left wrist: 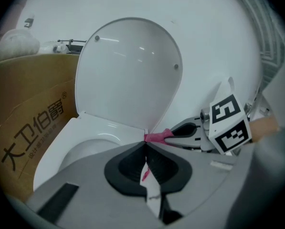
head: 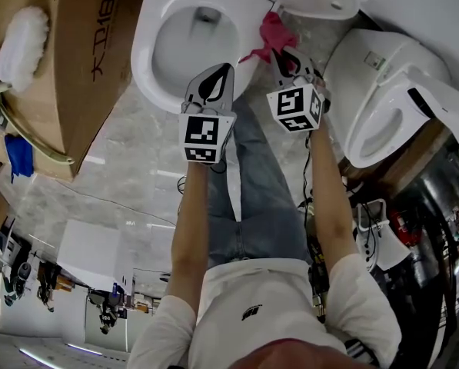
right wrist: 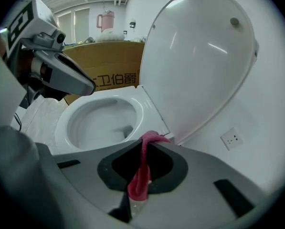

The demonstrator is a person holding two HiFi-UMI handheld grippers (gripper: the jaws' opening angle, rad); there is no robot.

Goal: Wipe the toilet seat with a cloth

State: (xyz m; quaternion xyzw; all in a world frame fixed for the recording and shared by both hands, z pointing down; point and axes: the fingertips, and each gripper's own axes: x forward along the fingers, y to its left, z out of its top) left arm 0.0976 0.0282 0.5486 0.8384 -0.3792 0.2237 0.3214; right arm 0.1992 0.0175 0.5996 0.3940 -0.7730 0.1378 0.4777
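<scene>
A white toilet with its seat (head: 147,48) down and lid (left wrist: 128,70) raised stands in front of me. My right gripper (head: 281,52) is shut on a pink cloth (head: 273,33), at the seat's back right corner near the hinge. In the right gripper view the cloth (right wrist: 141,175) hangs between the jaws, just short of the seat (right wrist: 147,106). My left gripper (head: 223,72) hovers shut over the seat's right side, just left of the right one. Nothing shows held in the left gripper (left wrist: 146,145), whose tips point at the cloth (left wrist: 156,137).
A large cardboard box (head: 83,60) stands close on the toilet's left. A second white toilet (head: 390,106) stands to the right. A white fluffy brush head (head: 21,44) lies beyond the box. A wall socket (right wrist: 233,138) sits behind the lid.
</scene>
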